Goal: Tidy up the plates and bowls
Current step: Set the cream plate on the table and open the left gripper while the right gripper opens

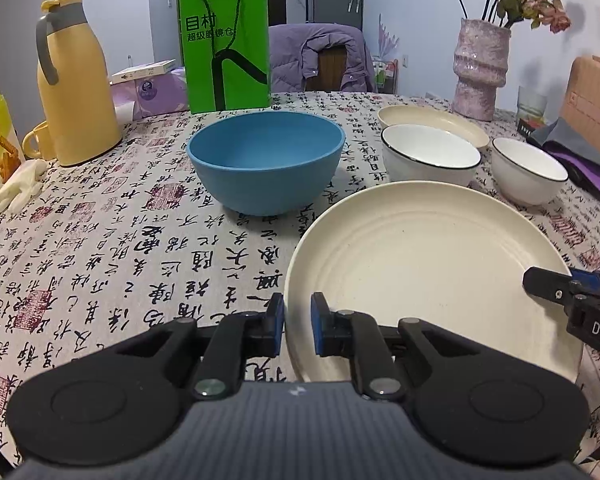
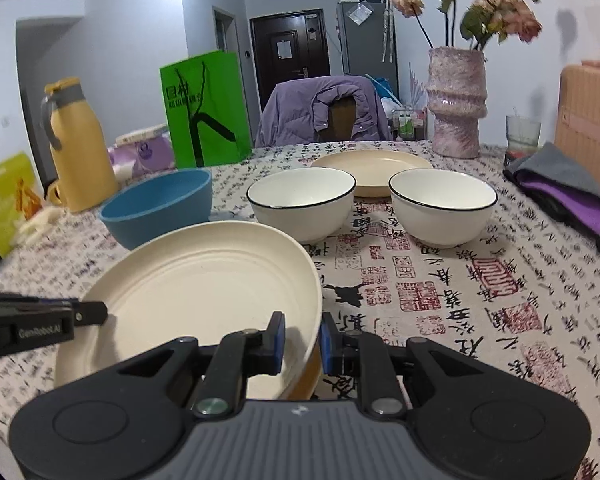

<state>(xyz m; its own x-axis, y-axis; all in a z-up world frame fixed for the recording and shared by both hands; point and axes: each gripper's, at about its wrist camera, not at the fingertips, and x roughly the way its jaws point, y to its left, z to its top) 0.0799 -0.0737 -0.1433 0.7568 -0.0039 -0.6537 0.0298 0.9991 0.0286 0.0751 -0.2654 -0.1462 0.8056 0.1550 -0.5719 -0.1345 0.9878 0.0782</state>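
Closest to me, the left gripper (image 1: 298,322) has its two blue-padded fingers astride the near-left rim of a large round cream plate with ringed grooves (image 1: 428,264), one finger outside, one inside, clenched on the edge. The right gripper (image 2: 303,340) does the same on the plate's opposite rim (image 2: 204,288), its jaws closed around the lip. In the right wrist view the plate looks tilted, its right edge raised off the calligraphy-printed tablecloth (image 2: 480,300); I can't tell whether the far edge touches the cloth.

Just beyond the plate sits a deep matte blue bowl (image 1: 266,168), upright. Beside it to the right stand two white bowls with thin black rims, the nearer-left one (image 1: 430,156) and the right one (image 1: 529,174), apart from each other. Behind them lies a second shallow cream plate (image 1: 432,122).

Farther back, a yellow thermos jug with grey handle (image 1: 74,80), a bright green paper bag (image 1: 225,46), and a pink textured vase of dried flowers (image 1: 480,68) line the table's far side.
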